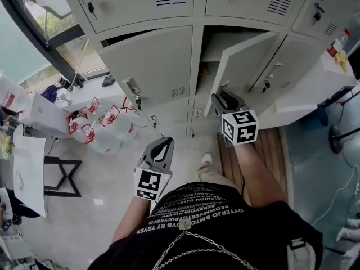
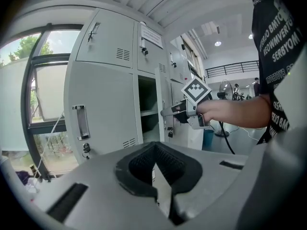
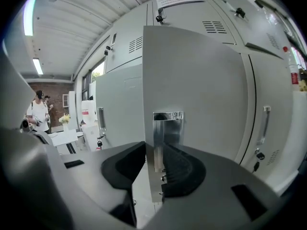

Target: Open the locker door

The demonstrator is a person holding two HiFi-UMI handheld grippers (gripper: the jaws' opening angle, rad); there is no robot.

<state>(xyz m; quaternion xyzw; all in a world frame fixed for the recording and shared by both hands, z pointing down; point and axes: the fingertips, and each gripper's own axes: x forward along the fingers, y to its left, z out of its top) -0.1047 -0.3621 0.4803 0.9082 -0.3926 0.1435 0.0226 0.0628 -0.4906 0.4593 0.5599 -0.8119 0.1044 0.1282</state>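
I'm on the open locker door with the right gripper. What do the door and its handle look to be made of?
The door is probably painted sheet steel with a matte light grey finish: the face is flat and even, and the edge is thin and folded. The handle is bare bright metal, maybe chrome or polished steel: it mirrors its surroundings and shows sharp highlights.

I count two tongs: the left tongs [image 1: 163, 146] and the right tongs [image 1: 224, 99]. There are two marker cubes, one to each: the left cube [image 1: 149, 184] and the right cube [image 1: 240, 126]. There is one open locker door [image 1: 247, 66] and five shut doors around it, the nearest shut door [image 1: 152, 61] among them. The water bottles [image 1: 107, 129] are too bunched to count.
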